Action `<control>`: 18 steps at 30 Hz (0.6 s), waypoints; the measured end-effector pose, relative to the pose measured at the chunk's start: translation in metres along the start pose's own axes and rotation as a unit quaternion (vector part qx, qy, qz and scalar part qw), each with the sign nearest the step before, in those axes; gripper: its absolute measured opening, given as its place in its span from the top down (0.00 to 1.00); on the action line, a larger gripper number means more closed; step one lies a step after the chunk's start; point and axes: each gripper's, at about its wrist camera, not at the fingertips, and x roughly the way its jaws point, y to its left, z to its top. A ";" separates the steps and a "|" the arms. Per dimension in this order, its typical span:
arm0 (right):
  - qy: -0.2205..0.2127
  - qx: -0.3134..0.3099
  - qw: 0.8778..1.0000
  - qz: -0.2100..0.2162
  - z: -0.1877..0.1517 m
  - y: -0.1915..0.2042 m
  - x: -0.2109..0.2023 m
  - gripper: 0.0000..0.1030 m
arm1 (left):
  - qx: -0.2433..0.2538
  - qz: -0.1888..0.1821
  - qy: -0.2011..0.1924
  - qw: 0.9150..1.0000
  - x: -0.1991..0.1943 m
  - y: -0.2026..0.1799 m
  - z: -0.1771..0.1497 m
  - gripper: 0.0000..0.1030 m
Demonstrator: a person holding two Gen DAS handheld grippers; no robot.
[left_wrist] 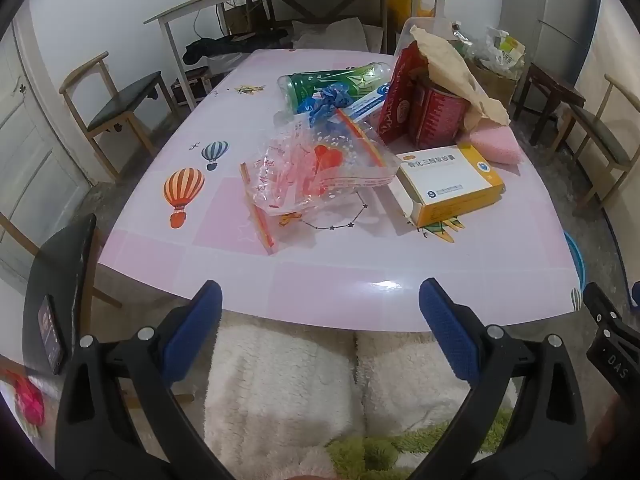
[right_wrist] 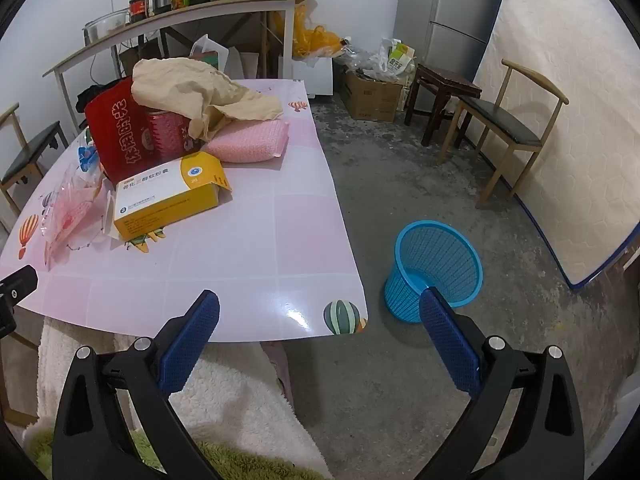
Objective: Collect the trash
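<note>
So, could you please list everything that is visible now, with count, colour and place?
table: one, pink with balloon prints, centre
medicine box: one, yellow and white, on table, near side
clear plastic bag: one, red-printed, on table, left of the box
green bottle: one, lying on table, far side
blue crumpled glove: one, beside the bottle
red bag: one, upright, a red can inside
brown paper: one, crumpled, over the red bag
pink sponge: one, on table, right of the red bag
waste basket: one, blue mesh, on floor, right of table
chairs: three seen, wooden, around table
left hand-held gripper: open, empty
right hand-held gripper: open, empty
</note>
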 end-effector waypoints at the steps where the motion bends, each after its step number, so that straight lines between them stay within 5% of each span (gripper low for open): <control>1: 0.000 0.000 1.000 0.000 0.000 0.000 0.000 0.06 | 0.001 0.000 0.000 1.000 0.000 0.000 0.000 0.08; 18: -0.002 -0.002 1.000 -0.001 0.003 0.001 -0.004 0.06 | 0.000 0.000 0.001 1.000 0.000 0.000 0.000 0.08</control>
